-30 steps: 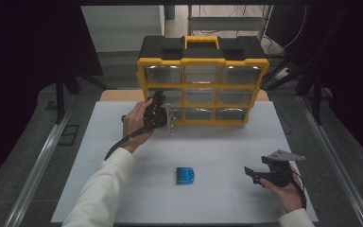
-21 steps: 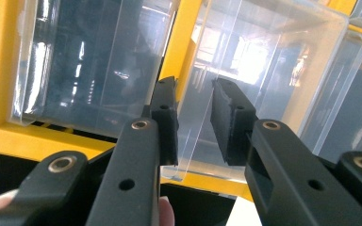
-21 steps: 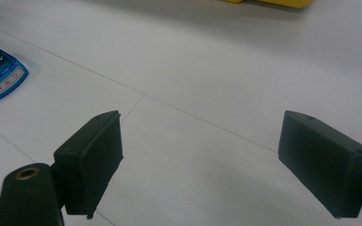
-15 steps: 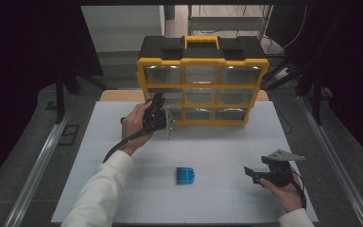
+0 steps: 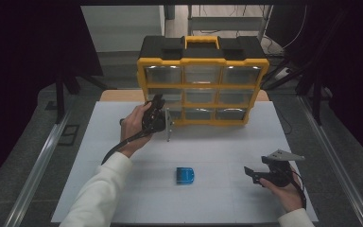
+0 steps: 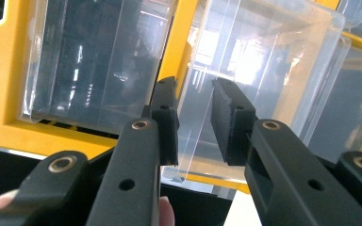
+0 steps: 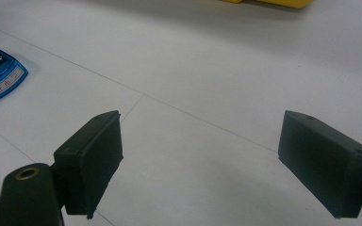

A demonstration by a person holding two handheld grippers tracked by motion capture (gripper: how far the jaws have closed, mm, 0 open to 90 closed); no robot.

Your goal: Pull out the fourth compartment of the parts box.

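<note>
At the left of centre in the high view, the left hand-held gripper (image 5: 163,116) is held against the lower-left clear plastic drawer (image 6: 245,94) of the yellow and black organiser cabinet (image 5: 202,80) standing at the back of the white desk (image 5: 217,142); its jaws are narrowed around the drawer's thin front lip, with a small gap visible at each pad, so the lip could slip free if a pull is made before they close fully, or the light cabinet could be dragged forward. Towards the lower middle, the small blue rectangular case (image 5: 185,175) lies flat on the desk, untouched. At the lower right, the right hand-held gripper (image 5: 257,174) is held low over the desk with jaws spread wide and nothing between them.
</note>
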